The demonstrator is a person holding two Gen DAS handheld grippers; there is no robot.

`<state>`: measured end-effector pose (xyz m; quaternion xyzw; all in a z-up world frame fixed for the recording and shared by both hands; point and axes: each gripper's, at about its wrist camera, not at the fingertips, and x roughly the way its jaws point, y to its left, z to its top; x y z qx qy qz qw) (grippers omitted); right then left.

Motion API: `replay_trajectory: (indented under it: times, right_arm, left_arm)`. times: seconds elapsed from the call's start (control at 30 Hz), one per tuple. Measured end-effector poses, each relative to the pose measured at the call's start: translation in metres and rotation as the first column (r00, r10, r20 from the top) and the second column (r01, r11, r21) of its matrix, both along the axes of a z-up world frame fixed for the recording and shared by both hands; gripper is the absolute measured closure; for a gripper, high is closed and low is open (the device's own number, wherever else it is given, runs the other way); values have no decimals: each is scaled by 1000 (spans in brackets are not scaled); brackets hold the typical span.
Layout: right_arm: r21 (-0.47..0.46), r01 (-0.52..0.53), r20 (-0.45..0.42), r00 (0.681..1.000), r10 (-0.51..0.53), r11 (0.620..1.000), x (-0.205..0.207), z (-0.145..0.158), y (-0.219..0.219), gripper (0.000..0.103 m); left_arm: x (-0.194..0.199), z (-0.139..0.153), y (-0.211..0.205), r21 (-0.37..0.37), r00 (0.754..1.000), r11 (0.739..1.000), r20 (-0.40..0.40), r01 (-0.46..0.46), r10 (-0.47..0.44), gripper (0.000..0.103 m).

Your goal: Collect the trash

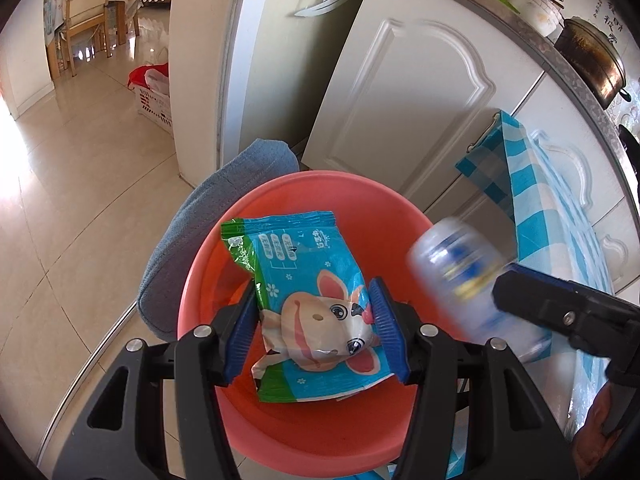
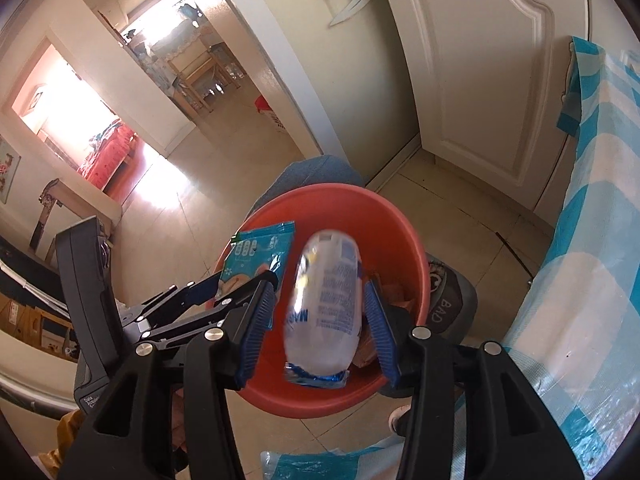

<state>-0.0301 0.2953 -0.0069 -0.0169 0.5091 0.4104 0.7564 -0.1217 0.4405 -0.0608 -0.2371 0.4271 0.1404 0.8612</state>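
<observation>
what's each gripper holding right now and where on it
Left gripper: blue cartoon snack packet, pinched across its lower half, over the orange plastic bowl. Right gripper: blurred white plastic packet between its pads; a firm grip cannot be told.

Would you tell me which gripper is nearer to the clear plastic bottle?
Right. The right gripper has the bottle between its fingers above the red basin; the left gripper, alongside, holds the snack packet.

Daylight floods both fisheye views, blowing out to white glare on the glossy floor tiles [image 1: 24, 168] and in the far doorway [image 2: 52, 92]. Straight lines bow strongly toward the dark rounded corners. The pale packet [image 2: 326, 308] is smeared by motion blur in both views, while the blue snack bag [image 1: 316, 312] stays sharp.
</observation>
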Motion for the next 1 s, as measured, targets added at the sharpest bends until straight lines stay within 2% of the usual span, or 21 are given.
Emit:
replay_trajectory:
  times: [0.07,0.13,0.17,0.23,0.3,0.37,0.5,0.63,1.0]
  right_arm:
    - [40,28,-4,1000,-27,999,0,2,-9,42]
    - [74,52,-8,999,-52,996,1,6,-18,39]
    - [89,60,-9,998,-59,994,1,8,-22,35]
    - [100,93,-1,996,-93,991,1,13,-32,24]
    - [120,112,1,994,-113,986,0,17,-43,20]
    - [131,138,3,990,-140,982,2,19,-52,14]
    - [160,196,1,980,-198,967,3,24,-75,14]
    - [182,249,24,966,-258,951,2,29,-102,13]
    - [199,399,171,885,-432,895,-18,40,-181,13]
  left_arm:
    - [1,-2,0,0,1000,1000,-12,-9,9,45]
    - [1,-2,1,3,1000,1000,-14,-17,17,31]
    - [0,-1,1,14,1000,1000,-13,-25,26,21]
    - [-3,3,1,37,999,999,1,-37,37,19]
    - [-4,7,1,49,999,998,0,-50,50,14]
    - [-5,11,1,59,998,996,7,-63,63,13]
    - [-5,17,0,81,998,995,-9,-63,64,9]
    - [-7,23,-6,97,999,994,-7,-52,53,8]
    - [-14,54,-38,148,998,989,62,-4,-5,7]
